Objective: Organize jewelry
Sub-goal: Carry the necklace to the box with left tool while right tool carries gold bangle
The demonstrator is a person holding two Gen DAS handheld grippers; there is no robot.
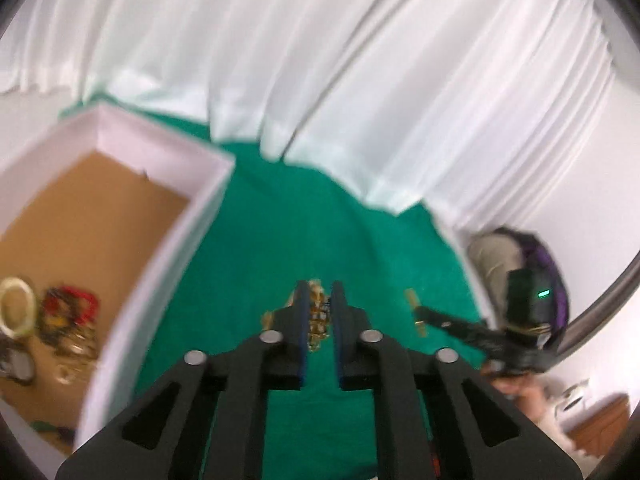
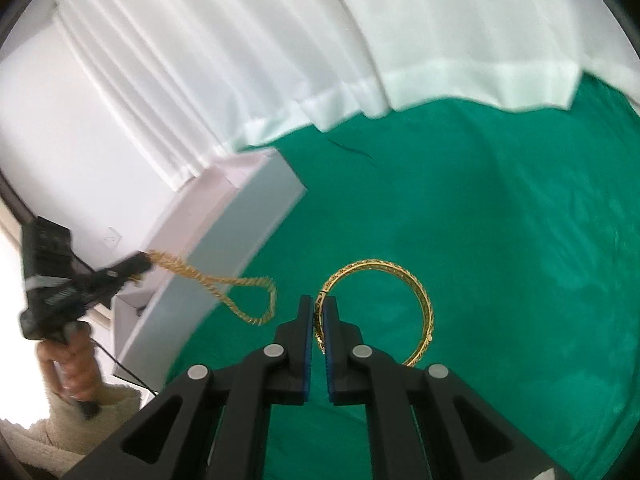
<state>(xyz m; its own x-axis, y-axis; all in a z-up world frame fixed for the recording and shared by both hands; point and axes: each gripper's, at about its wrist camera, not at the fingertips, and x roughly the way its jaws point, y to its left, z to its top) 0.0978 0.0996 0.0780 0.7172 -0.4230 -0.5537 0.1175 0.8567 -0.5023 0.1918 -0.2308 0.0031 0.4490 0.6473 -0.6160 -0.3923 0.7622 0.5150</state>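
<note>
This looks like a room in a home, set up for sorting jewellery. A green cloth [image 2: 500, 240] covers the table, and white pleated curtains [image 1: 320, 60] hang close behind it. A white cardboard box [image 1: 160, 240] with a brown floor sits on the cloth. A piece of wooden furniture [image 1: 600, 424] shows blurred at the edge of the left wrist view.

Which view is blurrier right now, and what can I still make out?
Left wrist view is softer: the box and the jewelry inside smear. Right wrist view is sharper: the bangle reads clearly, though the chain blurs slightly. Fisheye bends both.
</note>
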